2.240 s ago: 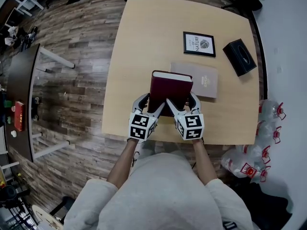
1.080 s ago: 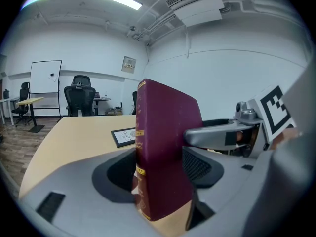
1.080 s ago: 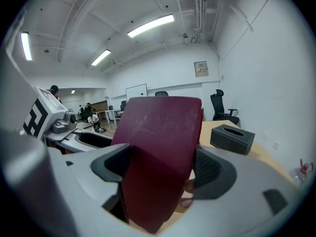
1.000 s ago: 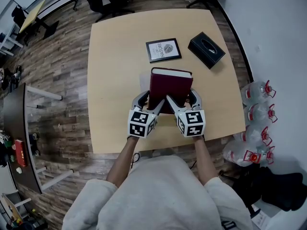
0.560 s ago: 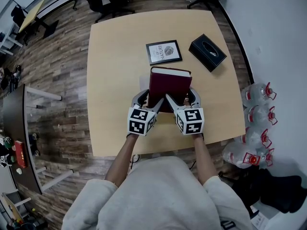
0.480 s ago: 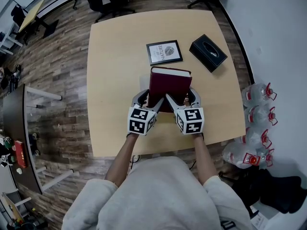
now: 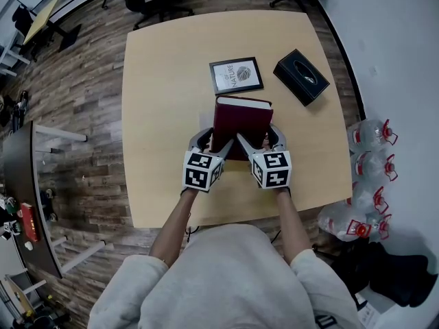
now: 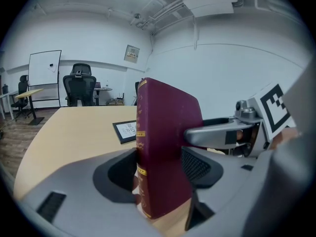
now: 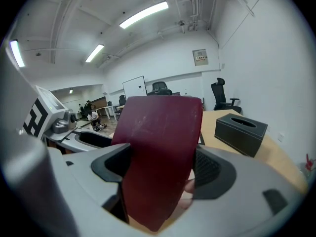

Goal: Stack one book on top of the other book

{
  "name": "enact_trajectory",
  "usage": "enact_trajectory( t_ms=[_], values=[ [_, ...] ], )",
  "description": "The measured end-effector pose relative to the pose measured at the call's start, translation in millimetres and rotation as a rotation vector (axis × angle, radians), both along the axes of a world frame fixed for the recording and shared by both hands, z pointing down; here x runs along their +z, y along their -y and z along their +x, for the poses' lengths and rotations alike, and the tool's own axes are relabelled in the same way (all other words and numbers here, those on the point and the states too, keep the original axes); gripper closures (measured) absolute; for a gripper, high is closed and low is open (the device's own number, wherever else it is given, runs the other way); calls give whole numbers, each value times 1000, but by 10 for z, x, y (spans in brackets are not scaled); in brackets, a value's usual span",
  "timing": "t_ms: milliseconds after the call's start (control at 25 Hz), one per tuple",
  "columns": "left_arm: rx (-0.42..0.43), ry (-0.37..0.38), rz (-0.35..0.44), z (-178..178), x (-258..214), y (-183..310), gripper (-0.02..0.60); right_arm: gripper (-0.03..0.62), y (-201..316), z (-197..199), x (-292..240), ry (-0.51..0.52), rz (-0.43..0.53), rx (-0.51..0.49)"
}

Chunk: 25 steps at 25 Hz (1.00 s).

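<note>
A maroon hardcover book (image 7: 241,118) stands tilted on its edge above the wooden table (image 7: 158,81), held from both sides. My left gripper (image 7: 214,144) is shut on its near left part, with the gold-lettered spine (image 8: 141,147) between the dark pads. My right gripper (image 7: 260,142) is shut on its near right part, and the maroon cover (image 9: 158,147) fills the gap between its pads. The second, beige book is hidden behind the maroon one in the head view.
A framed print (image 7: 236,75) lies just beyond the book. A black tissue box (image 7: 302,77) sits to its right, also at the right of the right gripper view (image 9: 240,131). Water bottles (image 7: 370,184) stand on the floor past the table's right edge.
Earlier the beige book lay in plain sight to the right of the maroon one; now the maroon book covers it. Both grippers have sunk a little with the book still held.
</note>
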<state>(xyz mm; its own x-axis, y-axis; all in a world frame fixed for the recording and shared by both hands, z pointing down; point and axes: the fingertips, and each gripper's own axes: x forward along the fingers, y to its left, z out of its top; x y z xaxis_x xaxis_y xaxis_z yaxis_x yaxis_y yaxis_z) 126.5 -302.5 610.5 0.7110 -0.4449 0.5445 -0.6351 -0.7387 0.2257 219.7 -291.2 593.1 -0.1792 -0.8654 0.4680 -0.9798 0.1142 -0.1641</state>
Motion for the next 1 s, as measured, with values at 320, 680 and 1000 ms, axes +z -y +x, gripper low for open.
enact_trajectory(
  t_ms=[320,680,1000],
  values=[
    [-14,-24,-64,27,119,144,290,212,181,30,136,36,-34,-4],
    [-13,-31,-117,82,272,266,284,214,358,81,304,86,-81,-18],
    [-7,-13,-131,97,381,365,279,215,469,100,463,124,-120,-16]
  ],
)
